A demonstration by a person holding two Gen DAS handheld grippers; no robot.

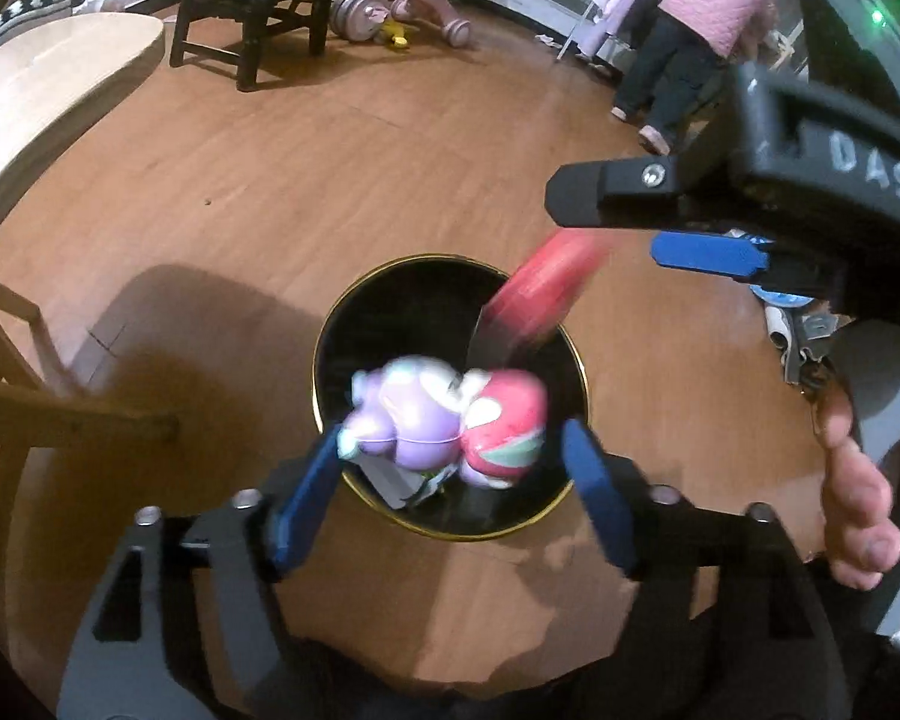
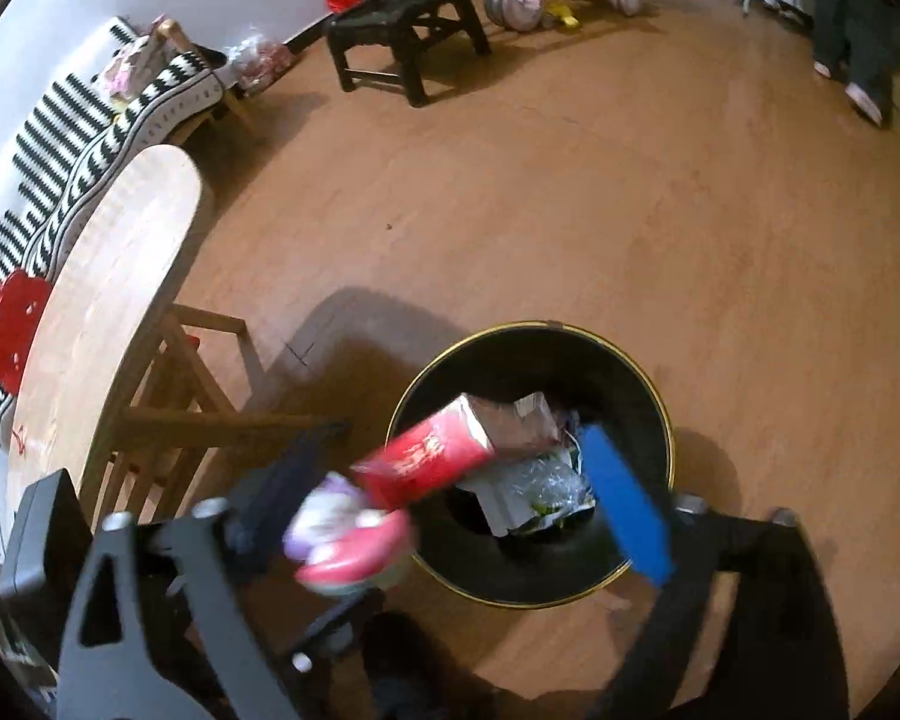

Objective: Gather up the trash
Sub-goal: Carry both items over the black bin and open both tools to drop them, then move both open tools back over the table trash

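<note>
A black round bin (image 1: 330,324) (image 2: 660,414) with a gold rim stands on the wooden floor, with crumpled wrappers (image 2: 528,480) inside. My left gripper (image 1: 450,498) hangs over its near rim, jaws wide. A blurred purple and pink package (image 1: 444,420) (image 2: 348,534) sits loose between them, and the right pad stands apart from it. My right gripper (image 2: 450,492) (image 1: 606,227) is also open over the bin. A blurred red box (image 2: 426,462) (image 1: 540,294) tilts across the bin's mouth, clear of the blue pad (image 2: 624,504).
A light wooden table (image 1: 60,78) (image 2: 108,276) with a wooden chair (image 2: 168,420) under it stands to the left of the bin. A black stool (image 1: 252,6) (image 2: 408,24) and pink toys sit farther back. A person in a pink jacket (image 1: 708,0) stands at the far right.
</note>
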